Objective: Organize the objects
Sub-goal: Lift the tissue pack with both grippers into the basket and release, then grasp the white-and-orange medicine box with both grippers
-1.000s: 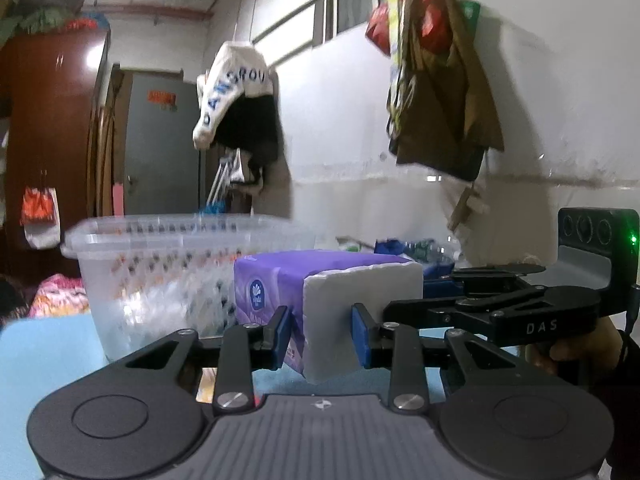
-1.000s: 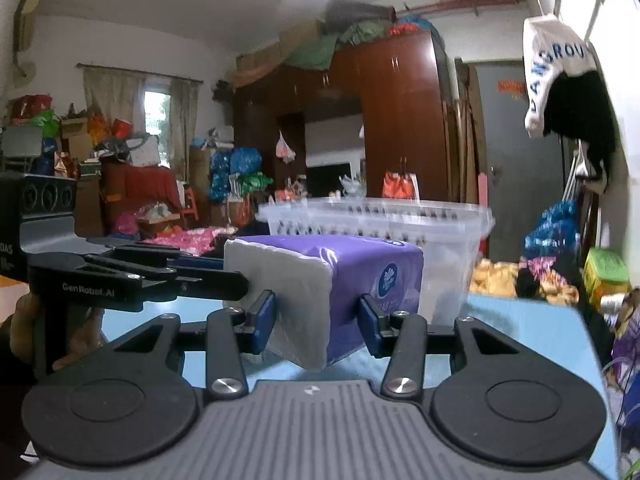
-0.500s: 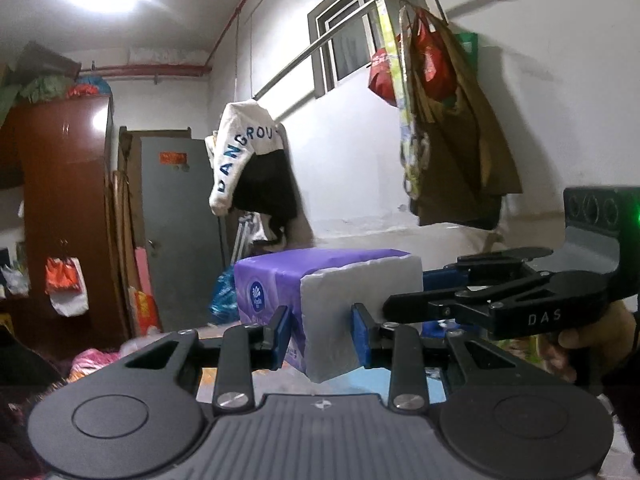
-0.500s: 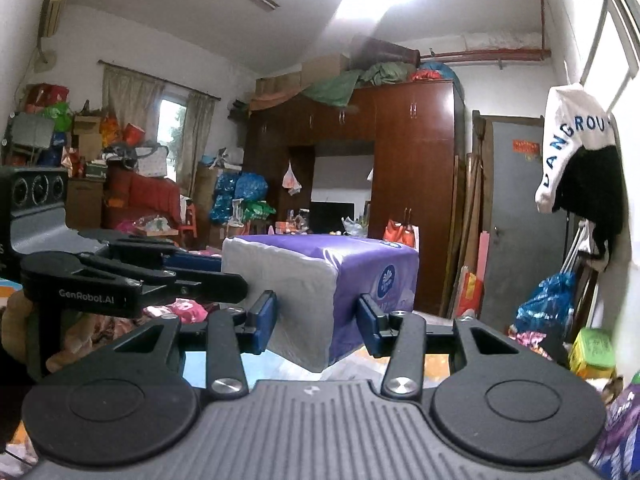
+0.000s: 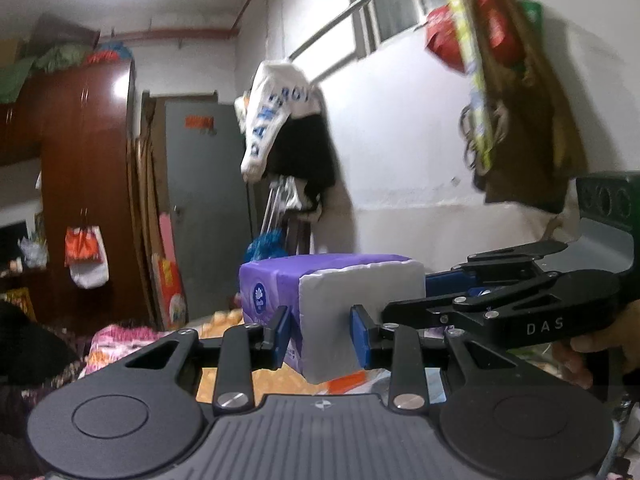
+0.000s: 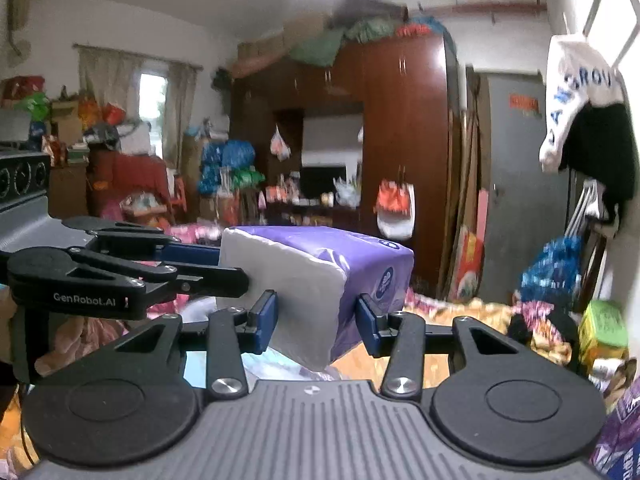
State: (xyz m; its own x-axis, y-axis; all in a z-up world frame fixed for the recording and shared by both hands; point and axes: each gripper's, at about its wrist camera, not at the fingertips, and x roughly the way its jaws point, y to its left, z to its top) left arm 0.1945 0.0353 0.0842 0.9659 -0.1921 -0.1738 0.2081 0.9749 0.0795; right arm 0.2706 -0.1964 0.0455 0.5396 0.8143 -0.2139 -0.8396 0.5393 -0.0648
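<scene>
The hanging bags (image 5: 500, 64) are blurred, their contents unreadable.

A purple-wrapped tissue pack (image 5: 332, 300) with white ends sits level in the air, gripped at both ends.

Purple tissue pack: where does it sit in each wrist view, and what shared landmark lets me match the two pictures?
Left wrist view: the purple tissue pack sits low at centre, clamped between the left gripper, with the right gripper reaching in from the right.
Right wrist view: the pack sits low at centre, between the right gripper.
Shared landmark: the white hanging garment with blue letters.
</scene>
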